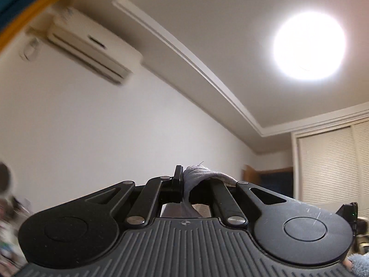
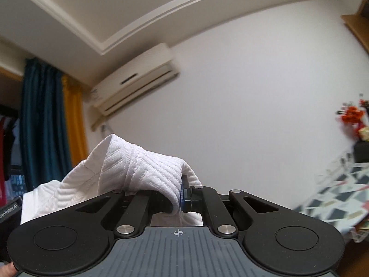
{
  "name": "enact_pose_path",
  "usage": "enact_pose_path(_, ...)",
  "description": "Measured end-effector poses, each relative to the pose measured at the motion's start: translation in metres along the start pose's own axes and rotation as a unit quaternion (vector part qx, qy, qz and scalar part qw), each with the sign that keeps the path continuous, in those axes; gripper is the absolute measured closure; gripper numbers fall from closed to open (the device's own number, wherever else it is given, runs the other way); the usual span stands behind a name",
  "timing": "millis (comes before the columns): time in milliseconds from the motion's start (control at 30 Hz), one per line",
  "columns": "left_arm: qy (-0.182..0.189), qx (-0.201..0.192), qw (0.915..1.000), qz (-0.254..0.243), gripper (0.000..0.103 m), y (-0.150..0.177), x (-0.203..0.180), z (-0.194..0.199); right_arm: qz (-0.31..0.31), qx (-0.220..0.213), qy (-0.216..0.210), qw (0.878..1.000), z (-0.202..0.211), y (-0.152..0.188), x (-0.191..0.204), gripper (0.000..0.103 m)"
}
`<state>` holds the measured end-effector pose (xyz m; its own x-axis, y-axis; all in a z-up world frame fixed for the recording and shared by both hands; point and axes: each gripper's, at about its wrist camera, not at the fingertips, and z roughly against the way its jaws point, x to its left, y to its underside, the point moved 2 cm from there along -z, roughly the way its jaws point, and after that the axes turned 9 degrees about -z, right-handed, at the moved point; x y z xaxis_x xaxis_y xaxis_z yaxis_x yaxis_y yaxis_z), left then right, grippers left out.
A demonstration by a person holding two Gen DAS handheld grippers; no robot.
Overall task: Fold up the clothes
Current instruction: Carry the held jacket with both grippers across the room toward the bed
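Both grippers point up toward the ceiling and wall. My left gripper [image 1: 183,184] is shut on a fold of grey-white ribbed cloth [image 1: 203,173] that drapes over its right finger and hangs down between the linkage bars. My right gripper [image 2: 181,194] is shut on a white ribbed garment [image 2: 129,164]. That garment bunches up over the left finger and spills down to the left of the gripper body. How the rest of the garment hangs below the grippers is hidden.
A wall air conditioner [image 2: 136,78] hangs high on the white wall. Blue and yellow curtains [image 2: 48,120] are at the left. A patterned cloth surface [image 2: 334,196] and red flowers [image 2: 352,115] lie right. A bright ceiling lamp [image 1: 309,46] and louvred wardrobe doors [image 1: 332,161] show in the left wrist view.
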<state>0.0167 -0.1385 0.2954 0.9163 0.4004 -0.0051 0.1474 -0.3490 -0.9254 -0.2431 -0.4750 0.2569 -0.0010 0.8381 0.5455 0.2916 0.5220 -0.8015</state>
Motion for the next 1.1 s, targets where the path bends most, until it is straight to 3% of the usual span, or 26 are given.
enact_pose_path(300,0.053,0.056,0.9956,0.053,0.099,0.075,-0.043,-0.099,0.025,-0.023,0.069,0.997,0.041,-0.063,-0.095,0.098)
enact_pose_path(467,0.071,0.068,0.9914,0.085,0.099,0.120,-0.038,-0.163,0.024,-0.027,0.089,0.995,0.023,-0.079,-0.153,0.098)
enact_pose_path(600,0.080,0.060,0.9914,0.085,0.099,0.155,-0.024,-0.221,0.033,-0.036,0.093,0.994,-0.018,-0.101,-0.204,0.098)
enact_pose_path(833,0.030,0.020,0.9968,0.071,0.099,0.192,0.033,-0.342,0.033,-0.062,0.104,0.992,-0.112,-0.150,-0.279,0.098)
enact_pose_path(1000,-0.036,-0.035,0.9984,0.027,0.099,0.184,0.054,-0.410,0.052,-0.088,0.073,0.992,-0.180,-0.187,-0.307,0.098)
enact_pose_path(1100,-0.048,-0.071,0.9963,-0.008,0.099,0.165,0.056,-0.440,0.060,-0.101,0.050,0.992,-0.220,-0.208,-0.320,0.098)
